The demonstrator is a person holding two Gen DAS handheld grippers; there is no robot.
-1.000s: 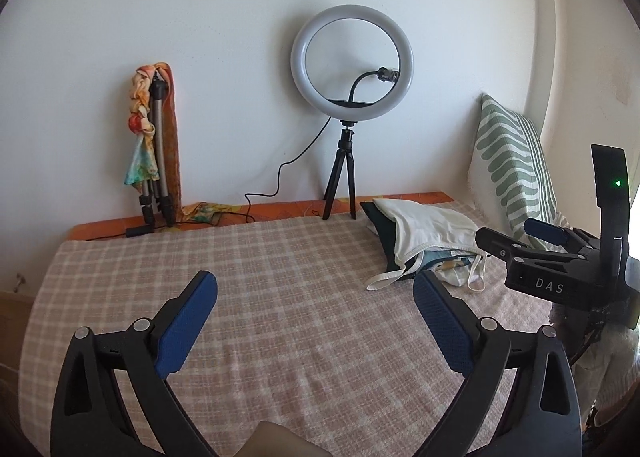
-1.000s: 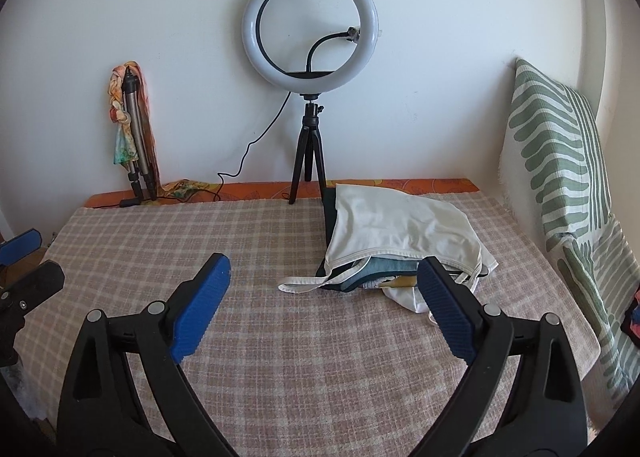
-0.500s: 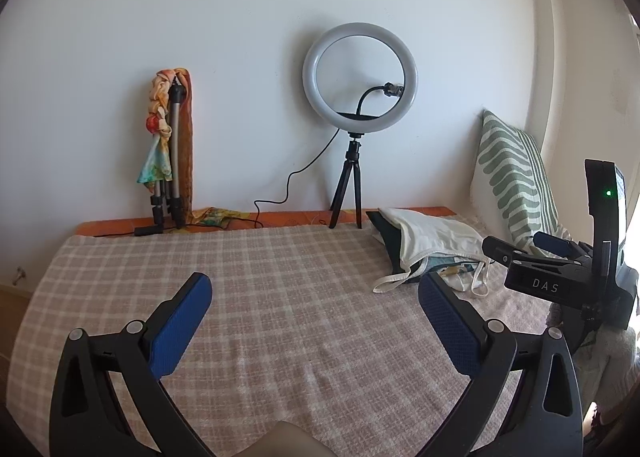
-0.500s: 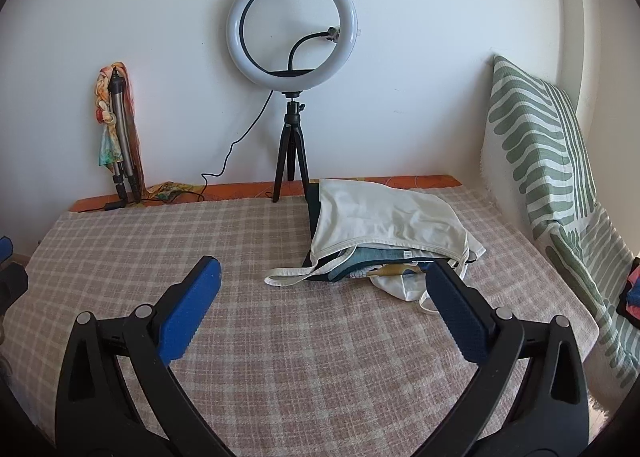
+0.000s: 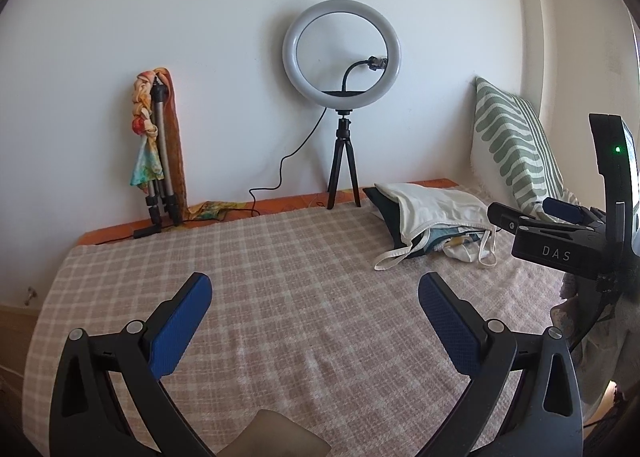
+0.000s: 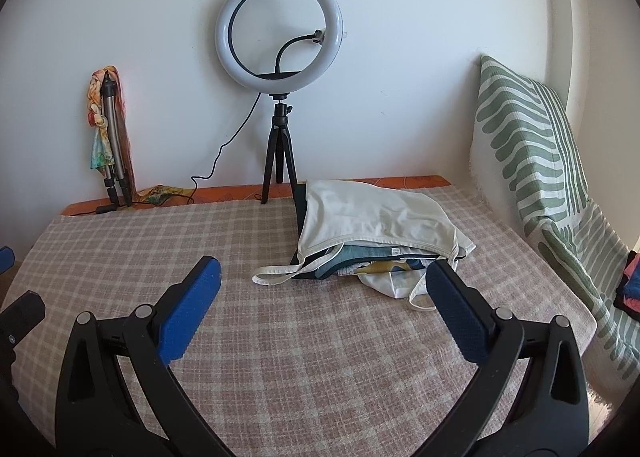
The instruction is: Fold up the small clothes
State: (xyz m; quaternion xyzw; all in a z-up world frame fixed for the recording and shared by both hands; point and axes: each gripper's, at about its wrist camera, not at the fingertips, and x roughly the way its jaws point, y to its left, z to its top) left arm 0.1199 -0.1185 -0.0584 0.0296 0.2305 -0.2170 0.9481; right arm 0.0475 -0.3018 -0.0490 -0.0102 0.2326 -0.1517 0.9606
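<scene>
A pile of small clothes [image 6: 376, 241] lies on the checked cloth of the table [image 6: 280, 337], at the back right. A white strappy top lies over it, with teal and yellow pieces under it. The pile also shows in the left wrist view [image 5: 436, 225]. My right gripper [image 6: 322, 299] is open and empty, above the table, in front of and left of the pile. My left gripper [image 5: 314, 313] is open and empty above the table's middle. The right gripper shows from the side in the left wrist view [image 5: 532, 213], near the pile.
A ring light on a black tripod [image 6: 280, 97] stands at the back by the wall. A folded tripod wrapped in a colourful scarf [image 6: 108, 137] leans at the back left. A green striped cushion [image 6: 532, 161] stands at the right edge. A cable [image 5: 280, 181] runs along the wall.
Both grippers have drawn back and risen a little; the pile looks smaller and farther in the left wrist view. Both stay open and empty. The clothes have not moved.
</scene>
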